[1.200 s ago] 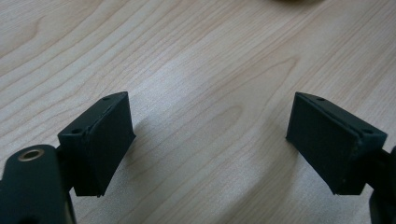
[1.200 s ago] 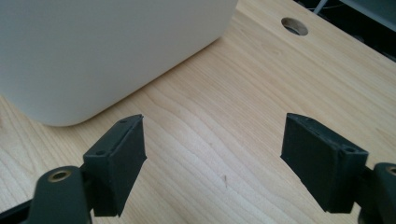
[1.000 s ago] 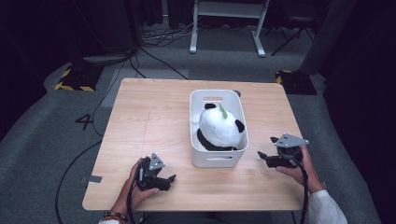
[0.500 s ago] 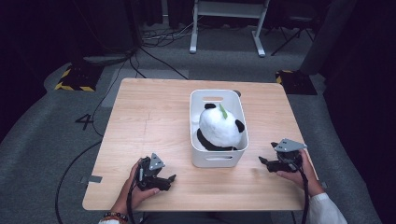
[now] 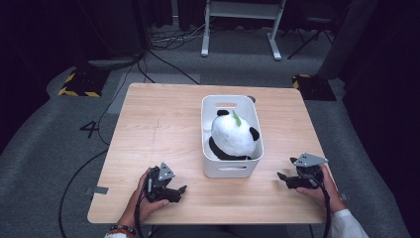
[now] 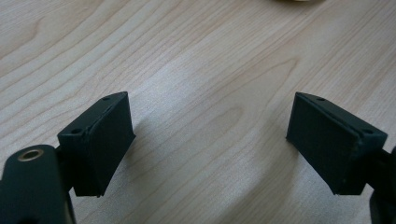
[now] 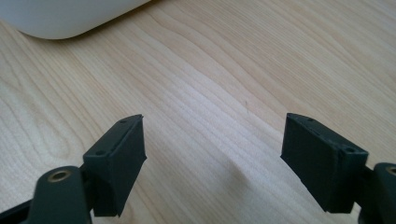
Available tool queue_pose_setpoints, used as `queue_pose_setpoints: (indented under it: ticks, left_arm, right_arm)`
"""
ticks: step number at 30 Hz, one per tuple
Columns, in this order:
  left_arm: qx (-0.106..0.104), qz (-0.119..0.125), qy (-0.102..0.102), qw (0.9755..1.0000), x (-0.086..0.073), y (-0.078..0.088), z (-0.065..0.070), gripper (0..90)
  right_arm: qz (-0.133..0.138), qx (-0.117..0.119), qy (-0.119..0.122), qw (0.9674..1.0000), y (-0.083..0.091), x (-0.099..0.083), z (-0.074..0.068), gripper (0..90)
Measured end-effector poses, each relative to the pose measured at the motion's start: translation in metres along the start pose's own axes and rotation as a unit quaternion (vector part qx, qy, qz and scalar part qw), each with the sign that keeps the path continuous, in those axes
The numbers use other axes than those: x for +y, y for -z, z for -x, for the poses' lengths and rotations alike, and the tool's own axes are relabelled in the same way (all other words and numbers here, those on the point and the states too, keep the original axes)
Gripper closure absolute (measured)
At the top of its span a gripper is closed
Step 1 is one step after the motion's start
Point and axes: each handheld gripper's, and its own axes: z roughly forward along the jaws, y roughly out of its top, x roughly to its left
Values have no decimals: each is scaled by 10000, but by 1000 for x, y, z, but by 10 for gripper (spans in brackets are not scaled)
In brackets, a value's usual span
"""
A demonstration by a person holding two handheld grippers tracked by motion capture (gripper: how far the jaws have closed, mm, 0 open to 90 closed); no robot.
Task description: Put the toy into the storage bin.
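Note:
A white plastic bin (image 5: 230, 168) stands on the wooden table (image 5: 158, 129), right of centre. A black-and-white panda plush (image 5: 232, 136) with a green leaf lies inside it. My left gripper (image 5: 181, 191) rests low on the table near the front edge, left of the bin, open with nothing between its jaws (image 6: 210, 140). My right gripper (image 5: 282, 177) sits close to the tabletop to the right of the bin's front corner, also open and empty (image 7: 212, 149). A curved piece of the bin (image 7: 70, 18) shows at the top left of the right gripper view.
The floor around the table is grey carpet with cables (image 5: 163, 54) at the back. A metal stand (image 5: 237, 25) is behind the table. A black-and-yellow striped block (image 5: 79, 84) lies at the far left, another dark block (image 5: 312, 87) at the far right.
My right gripper has come down toward the tabletop and a little nearer the front edge. The left gripper, the bin and the panda have stayed put.

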Motion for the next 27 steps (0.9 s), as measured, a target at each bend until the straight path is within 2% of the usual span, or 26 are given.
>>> queue_pose_setpoints:
  ticks: [15,20,27]
  left_arm:
    - [1,-1,0,10000,0,0,0,146]
    - [0,-1,-1,10000,0,0,0,146]
    - [-2,-3,-11,10000,0,0,0,146]
  right_arm:
    - [-87,125,-267,9995,4,-23,4,219]
    - [-3,203,-410,9990,7,-30,5,221]
    - [191,271,-767,9965,6,-39,7,194]
